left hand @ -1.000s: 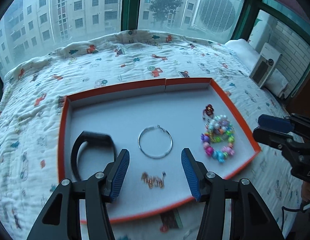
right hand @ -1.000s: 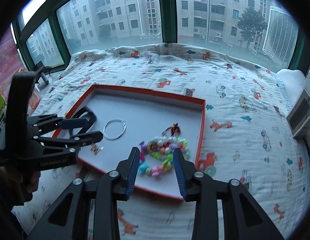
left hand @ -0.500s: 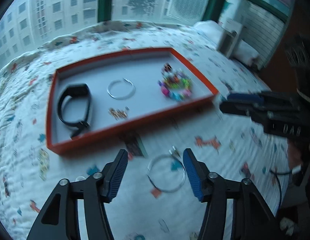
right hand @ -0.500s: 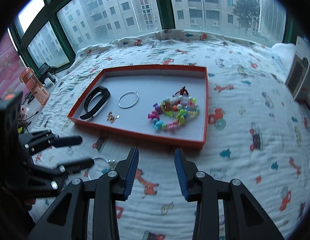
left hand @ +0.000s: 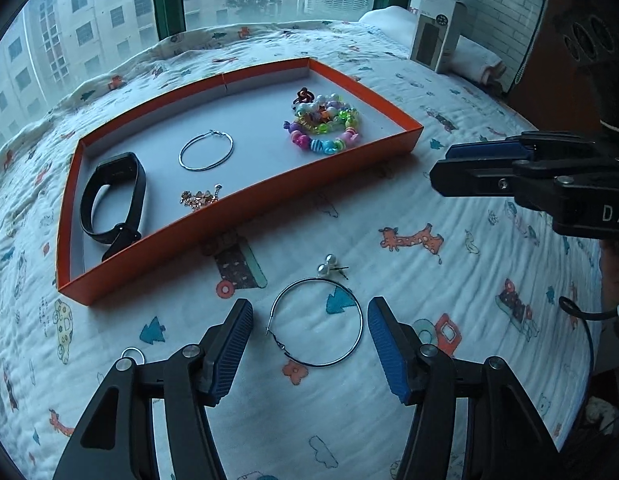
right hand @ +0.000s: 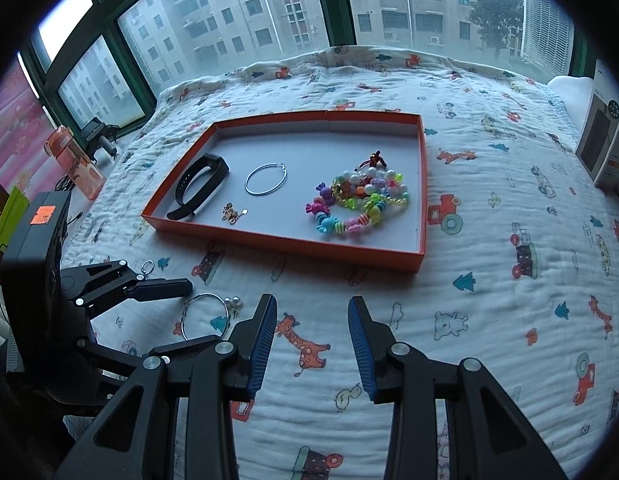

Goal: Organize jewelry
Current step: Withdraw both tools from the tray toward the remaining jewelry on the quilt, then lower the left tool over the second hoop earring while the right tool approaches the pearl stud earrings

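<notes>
On a quilted bed (left hand: 489,280), an orange tray (left hand: 237,204) at upper left already holds several pieces. The left claw (left hand: 309,344), released, straddles a loose hoop earring (left hand: 316,322) at lower centre; closing on its rim comes next. The right claw (right hand: 312,344) hangs empty, parted.

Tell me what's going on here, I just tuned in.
A person is sorting jewelry into an orange tray on a bed. The tray already holds a black band, a silver hoop, a small gold piece and a bead bracelet. The left claw is open around a second hoop lying on the quilt, not gripping it. Pearl studs lie beside that hoop. The right claw is open and empty.
</notes>
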`<state>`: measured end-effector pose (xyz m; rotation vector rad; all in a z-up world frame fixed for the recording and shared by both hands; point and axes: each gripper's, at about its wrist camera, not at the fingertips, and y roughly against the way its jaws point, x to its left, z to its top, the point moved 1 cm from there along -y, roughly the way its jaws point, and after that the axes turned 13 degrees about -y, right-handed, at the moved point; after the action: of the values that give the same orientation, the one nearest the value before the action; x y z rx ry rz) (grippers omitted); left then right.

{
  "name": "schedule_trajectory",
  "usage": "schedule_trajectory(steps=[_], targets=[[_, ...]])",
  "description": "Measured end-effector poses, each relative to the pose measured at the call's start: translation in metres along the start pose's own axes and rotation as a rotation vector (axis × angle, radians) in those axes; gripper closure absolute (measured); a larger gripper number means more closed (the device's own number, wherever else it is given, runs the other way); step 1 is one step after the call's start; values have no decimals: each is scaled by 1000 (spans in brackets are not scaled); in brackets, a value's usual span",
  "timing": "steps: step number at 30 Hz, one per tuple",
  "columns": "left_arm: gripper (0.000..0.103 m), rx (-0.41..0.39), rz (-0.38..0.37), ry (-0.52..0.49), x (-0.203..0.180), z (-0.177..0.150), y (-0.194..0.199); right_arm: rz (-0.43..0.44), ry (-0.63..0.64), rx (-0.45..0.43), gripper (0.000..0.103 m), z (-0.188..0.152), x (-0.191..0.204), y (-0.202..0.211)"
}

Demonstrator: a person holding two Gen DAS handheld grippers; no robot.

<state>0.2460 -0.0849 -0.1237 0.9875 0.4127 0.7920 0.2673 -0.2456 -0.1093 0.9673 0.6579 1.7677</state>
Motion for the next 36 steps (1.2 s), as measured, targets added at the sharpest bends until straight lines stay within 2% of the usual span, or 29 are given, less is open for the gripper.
schedule_trajectory(steps=[5,10,17,22,31,36], targets=[[40,-11,15,-28,-2,0,-2,4,1,9,62,-2,0,-3],[49,-18,27,-34,-2,-2,0,15,22,29,62,-7,6,-5],[50,-24,45,24,7,-16,11,64,106,70,62,-16,27,-14],[50,-36,78,91,23,-33,26,138,177,119,62,-21,48,-26],[50,-61,133,186,56,-55,49,177,273,146,62,-21,70,-43],[50,-62,136,209,65,-62,51,156,316,138,62,-18,76,-49]])
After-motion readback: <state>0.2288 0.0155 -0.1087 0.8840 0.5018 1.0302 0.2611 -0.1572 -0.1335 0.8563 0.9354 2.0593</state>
